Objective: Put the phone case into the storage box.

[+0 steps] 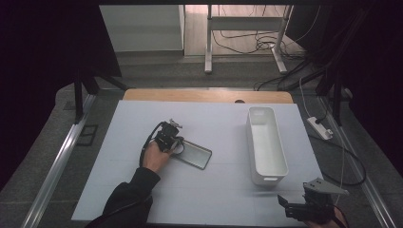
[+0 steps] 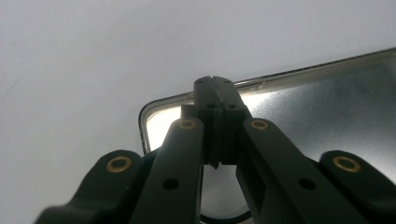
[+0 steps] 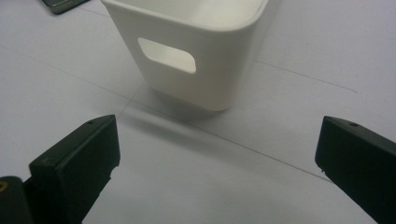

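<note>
In the high view, the left gripper (image 1: 172,137) sits near the middle of the white table (image 1: 214,199), held by a hand (image 1: 155,156) whose dark sleeve comes in from the bottom edge. Its tip rests at the near-left end of a flat, dark tray with a shiny rim (image 1: 194,154), which lies slantwise on the table, left of centre. Well apart to the right stands a long white bin (image 1: 266,145), its length running away from the person. The right gripper (image 1: 291,204) waits at the bottom right corner of the table, just before the near end of the bin, with its grey three-cornered plate on top. In the left gripper view, the left gripper (image 2: 215,84) has its two black jaws pressed together, pad against pad, with only a thin seam between them. They lie over the far rim of the tray (image 2: 327,107), near its rounded corner; whether they pinch the rim itself or only rest against it, I cannot tell. The tray's floor is a dull, mirror-like grey, bright at the corner beside the jaws. In the right gripper view, the right gripper (image 3: 217,154) has its jaws spread wide, with bare table between them and nothing gripped. Ahead of them stands the short end of the white bin (image 3: 196,70), with its oblong handle slot (image 3: 166,55) facing the camera, apart from both jaws. A corner of the tray (image 3: 63,4) shows at the top left.
</note>
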### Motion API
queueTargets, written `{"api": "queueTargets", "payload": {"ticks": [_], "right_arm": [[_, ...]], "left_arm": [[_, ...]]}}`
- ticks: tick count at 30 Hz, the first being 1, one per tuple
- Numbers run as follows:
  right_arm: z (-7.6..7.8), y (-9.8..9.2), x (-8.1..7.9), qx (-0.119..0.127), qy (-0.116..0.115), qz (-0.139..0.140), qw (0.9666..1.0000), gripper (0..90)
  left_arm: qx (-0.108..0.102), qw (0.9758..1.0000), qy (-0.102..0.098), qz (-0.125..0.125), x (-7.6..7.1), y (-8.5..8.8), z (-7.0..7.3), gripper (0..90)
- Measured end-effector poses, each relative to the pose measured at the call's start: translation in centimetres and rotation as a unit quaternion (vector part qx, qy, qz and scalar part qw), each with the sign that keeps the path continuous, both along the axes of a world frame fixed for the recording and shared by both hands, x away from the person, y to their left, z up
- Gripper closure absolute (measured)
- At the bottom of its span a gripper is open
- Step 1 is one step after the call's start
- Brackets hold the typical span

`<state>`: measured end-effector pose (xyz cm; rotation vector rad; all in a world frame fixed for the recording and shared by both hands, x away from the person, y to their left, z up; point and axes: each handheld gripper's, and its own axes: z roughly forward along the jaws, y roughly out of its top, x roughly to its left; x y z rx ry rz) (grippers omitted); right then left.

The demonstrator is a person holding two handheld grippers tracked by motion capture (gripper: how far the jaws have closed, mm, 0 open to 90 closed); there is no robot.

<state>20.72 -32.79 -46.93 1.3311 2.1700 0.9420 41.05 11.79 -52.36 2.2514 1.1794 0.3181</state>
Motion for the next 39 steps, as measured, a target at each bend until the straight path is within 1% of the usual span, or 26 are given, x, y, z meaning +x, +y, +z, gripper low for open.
{"api": "queueTargets", "payload": {"ticks": [6, 14, 18, 19, 20, 21, 22, 23, 26, 28, 31, 33, 37, 38, 39], "right_arm": [[0.0, 0.0, 0.0, 0.0, 0.0, 0.0, 1.0, 0.2], [0.0, 0.0, 0.0, 0.003, 0.0, 0.0, 1.0, 0.2], [0.0, 0.0, 0.0, 0.003, 0.0, 0.0, 1.0, 0.2], [0.0, 0.0, 0.0, 0.003, 0.0, 0.0, 1.0, 0.2], [0.0, -0.1, 0.0, 0.004, -0.001, 0.0, 1.0, 0.2], [0.0, -0.1, 0.0, 0.004, -0.001, 0.0, 1.0, 0.2], [0.0, -0.1, 0.0, 0.004, -0.001, 0.0, 1.0, 0.2], [0.0, -0.1, 0.0, 0.004, -0.001, 0.0, 1.0, 0.2], [0.0, -0.1, 0.0, 0.005, -0.001, 0.0, 1.0, 0.2], [0.0, -0.1, 0.0, 0.005, -0.002, 0.0, 1.0, 0.2], [0.0, -0.1, 0.0, 0.005, -0.002, 0.001, 1.0, 0.2], [0.0, -0.1, 0.0, 0.005, -0.002, 0.001, 1.0, 0.2], [0.0, -0.1, -0.1, 0.005, -0.002, 0.001, 1.0, 0.3], [0.0, -0.1, 0.0, 0.005, -0.002, 0.001, 1.0, 0.3], [0.0, -0.1, 0.0, 0.005, -0.002, 0.001, 1.0, 0.3]], "left_arm": [[0.001, 1.0, -0.003, 0.003, 1.0, -0.5, 0.0, 89.0], [0.007, 1.0, -0.005, -0.001, 2.4, -1.5, 0.1, 88.9], [0.01, 0.9999, -0.006, -0.001, 3.2, -2.4, 0.2, 89.0], [0.01, 0.9999, -0.006, -0.001, 3.2, -2.4, 0.2, 89.0], [0.011, 0.9999, -0.007, -0.001, 3.4, -2.9, 0.2, 89.0], [0.011, 0.9999, -0.007, -0.001, 3.4, -2.9, 0.2, 89.0], [0.006, 1.0, -0.006, 0.0, 3.8, -3.5, 0.2, 89.0], [0.006, 1.0, -0.006, 0.0, 3.8, -3.5, 0.2, 89.0], [0.0, 1.0, -0.006, 0.0, 4.1, -4.4, 0.2, 89.0], [-0.006, 1.0, -0.005, -0.004, 4.3, -4.9, 0.2, 89.0], [-0.009, 0.9999, -0.004, -0.006, 4.4, -5.5, 0.2, 89.0], [-0.003, 0.9999, -0.004, -0.014, 4.5, -6.0, 0.3, 89.0], [-0.006, 0.9997, -0.003, -0.021, 4.6, -6.9, 0.4, 89.0], [-0.007, 0.9996, -0.003, -0.026, 4.6, -7.4, 0.4, 89.0], [-0.007, 0.9996, -0.003, -0.026, 4.6, -7.4, 0.4, 89.0]]}}
